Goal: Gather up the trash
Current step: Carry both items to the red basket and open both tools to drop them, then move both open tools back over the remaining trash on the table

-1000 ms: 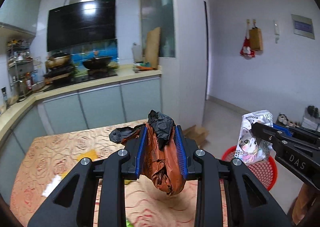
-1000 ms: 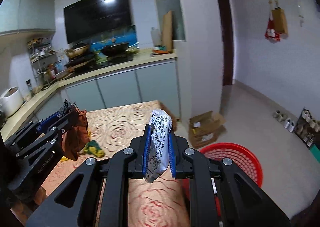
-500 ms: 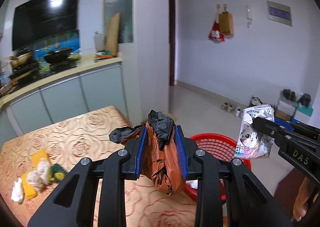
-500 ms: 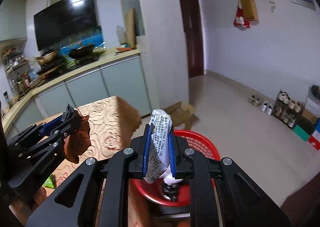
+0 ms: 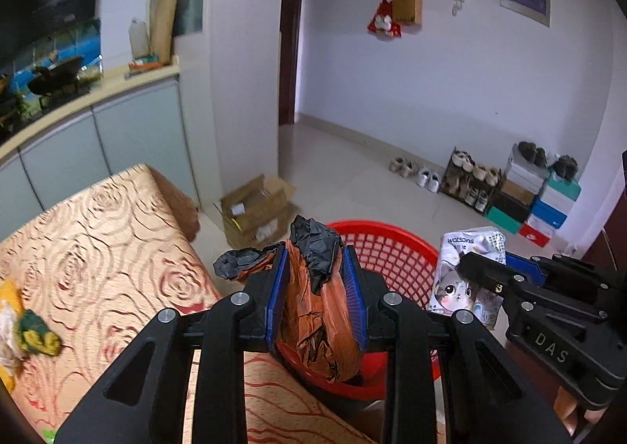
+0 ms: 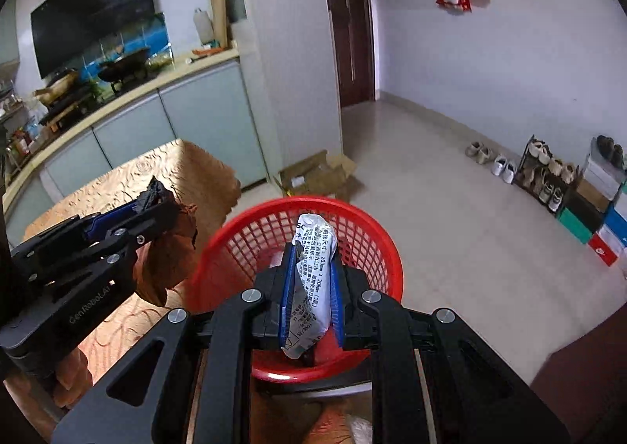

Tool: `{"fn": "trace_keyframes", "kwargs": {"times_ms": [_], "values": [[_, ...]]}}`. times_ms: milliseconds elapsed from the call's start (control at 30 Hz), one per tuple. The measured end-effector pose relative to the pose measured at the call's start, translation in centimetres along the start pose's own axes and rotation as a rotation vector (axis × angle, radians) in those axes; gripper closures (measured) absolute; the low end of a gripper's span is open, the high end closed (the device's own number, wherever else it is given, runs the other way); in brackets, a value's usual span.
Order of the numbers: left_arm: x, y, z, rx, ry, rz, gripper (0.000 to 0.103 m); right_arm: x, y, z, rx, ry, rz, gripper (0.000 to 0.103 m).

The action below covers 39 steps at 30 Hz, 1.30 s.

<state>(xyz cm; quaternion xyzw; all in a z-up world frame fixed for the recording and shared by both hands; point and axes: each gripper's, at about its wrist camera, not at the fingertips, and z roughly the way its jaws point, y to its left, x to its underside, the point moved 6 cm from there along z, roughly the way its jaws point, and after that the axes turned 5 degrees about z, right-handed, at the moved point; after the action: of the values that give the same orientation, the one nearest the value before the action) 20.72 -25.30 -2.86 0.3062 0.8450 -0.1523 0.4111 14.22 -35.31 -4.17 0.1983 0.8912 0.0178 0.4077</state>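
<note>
My left gripper (image 5: pixel 315 260) is shut on a crumpled orange and black plastic bag (image 5: pixel 325 310), which hangs over the near left rim of the red mesh basket (image 5: pixel 392 252). In the right wrist view that same left gripper (image 6: pixel 156 205) holds the bag (image 6: pixel 168 260) just left of the basket (image 6: pixel 235 244). My right gripper (image 6: pixel 311 260) is shut on a white tissue packet (image 6: pixel 313 279) printed with small text, above the basket's inside. From the left wrist view the packet (image 5: pixel 462 279) shows a cartoon cat, pinched in the right gripper (image 5: pixel 470 263).
The table with the orange rose-pattern cloth (image 5: pixel 98 248) lies to the left, with yellow and green scraps (image 5: pixel 31 330) on it. A flattened cardboard box (image 5: pixel 254 209) sits on the floor behind the basket. Shoes and shoe boxes (image 5: pixel 521 189) line the far wall.
Both grippers swung right, away from the table, and sank toward the red basket, each still holding its trash. The basket now sits right under the bag and the packet.
</note>
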Motion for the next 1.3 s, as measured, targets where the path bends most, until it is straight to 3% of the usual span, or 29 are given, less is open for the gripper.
{"fn": "trace_keyframes", "kwargs": {"times_ms": [367,533,767,1133,1300], "values": [[0.3,-0.6,2.0,0.021,0.037,0.009,0.071,1.1,-0.9,3.2,0.004,0.078,0.023,0.084],[0.1,0.0,1.6,0.027,0.021,-0.018,0.051,1.0,-1.1,3.2,0.007,0.073,0.034,0.067],[-0.1,1.0,0.3,0.007,-0.002,-0.033,0.049,0.9,-0.8,2.2,0.0,0.051,0.033,0.066],[0.3,4.1,-4.8,-0.092,-0.069,-0.073,0.043,0.6,2.2,-1.4,-0.045,-0.022,-0.009,0.066],[0.8,6.7,-8.1,-0.204,-0.114,-0.102,0.039,0.3,4.6,-2.9,-0.084,-0.059,-0.041,0.062]]}}
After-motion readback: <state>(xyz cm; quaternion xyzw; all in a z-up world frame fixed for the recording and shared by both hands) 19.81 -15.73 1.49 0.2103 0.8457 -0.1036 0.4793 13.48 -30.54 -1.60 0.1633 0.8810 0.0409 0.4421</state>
